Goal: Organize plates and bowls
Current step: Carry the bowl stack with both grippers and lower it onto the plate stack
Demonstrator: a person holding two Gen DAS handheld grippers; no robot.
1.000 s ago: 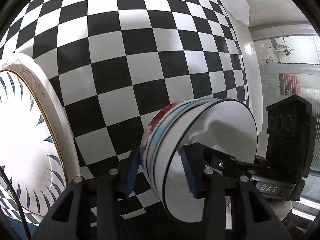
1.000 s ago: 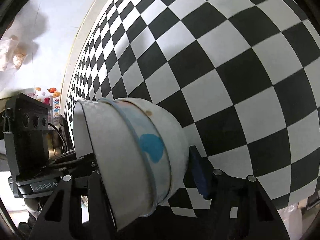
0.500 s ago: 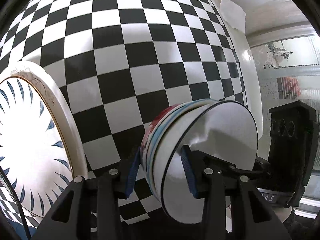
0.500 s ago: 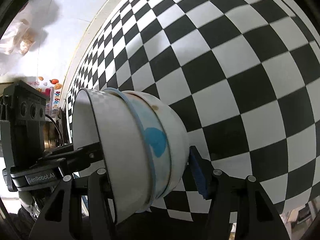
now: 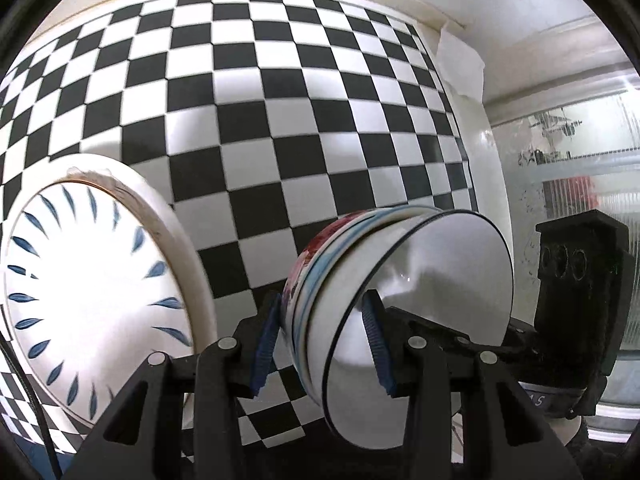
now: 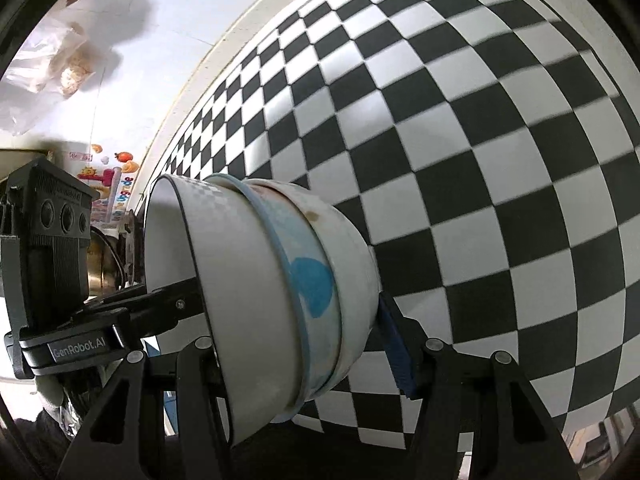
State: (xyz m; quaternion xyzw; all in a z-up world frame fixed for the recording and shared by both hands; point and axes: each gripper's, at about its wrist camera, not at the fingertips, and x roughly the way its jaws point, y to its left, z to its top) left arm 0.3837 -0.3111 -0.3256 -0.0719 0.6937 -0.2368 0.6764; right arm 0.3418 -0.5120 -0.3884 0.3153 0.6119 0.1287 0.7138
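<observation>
A stack of three nested bowls (image 5: 400,280) hangs on its side above the checkered tablecloth (image 5: 280,120), held from both sides. My left gripper (image 5: 320,344) is shut on the stack's near wall, one blue pad outside on the flowered bowl, the other inside the white black-rimmed bowl. In the right wrist view the same stack of bowls (image 6: 280,280) shows a blue patch; my right gripper (image 6: 296,344) is shut on it, its right pad on the outer bowl, its left finger hidden inside. A white plate with blue leaf strokes (image 5: 92,280) lies at the left.
The checkered tablecloth (image 6: 480,160) ends at a white wall. A paper scrap (image 5: 460,64) hangs at the table's far corner beside a frosted glass door (image 5: 568,168). A plastic bag of food (image 6: 60,64) and colourful stickers (image 6: 116,184) are on the wall.
Both grippers have risen a little with the bowl stack still clamped between them. More of the table and of the blue-leaf plate has come into the left wrist view.
</observation>
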